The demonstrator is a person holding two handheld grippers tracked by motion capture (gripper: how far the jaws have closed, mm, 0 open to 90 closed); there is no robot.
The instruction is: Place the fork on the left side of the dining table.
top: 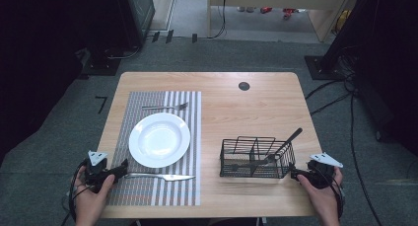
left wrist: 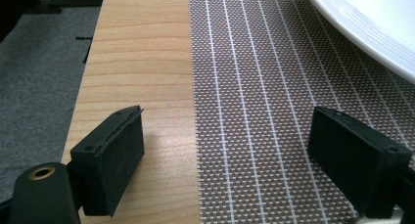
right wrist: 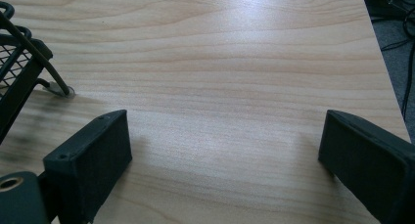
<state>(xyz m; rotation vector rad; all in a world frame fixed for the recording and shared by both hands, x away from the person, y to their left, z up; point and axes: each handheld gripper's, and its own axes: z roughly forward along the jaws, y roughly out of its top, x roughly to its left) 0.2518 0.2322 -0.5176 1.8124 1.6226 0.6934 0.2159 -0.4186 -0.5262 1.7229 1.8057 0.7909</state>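
High view: a table setting is seen laid out on the wooden table (top: 256,107), with a white plate (top: 159,139) resting on a striped placemat (top: 148,191), a fork (top: 166,107) lying beyond the plate and a knife (top: 160,176) lying on its near side. The left gripper (top: 116,170) is held at the near left edge of the placemat, just beside the knife's handle end, with its jaws spread and nothing between them. The right gripper (top: 294,173) is held just beside the right end of a black wire caddy (top: 255,158), its jaws likewise spread wide and empty; one utensil (top: 285,146) is leaned in the caddy, its handle raised to the right. If that utensil is meant to be drawn out next, the caddy could be dragged or tipped, since it is light and the handle is crossed by the wire rim. The knife could be nudged askew if the left jaws are moved carelessly.
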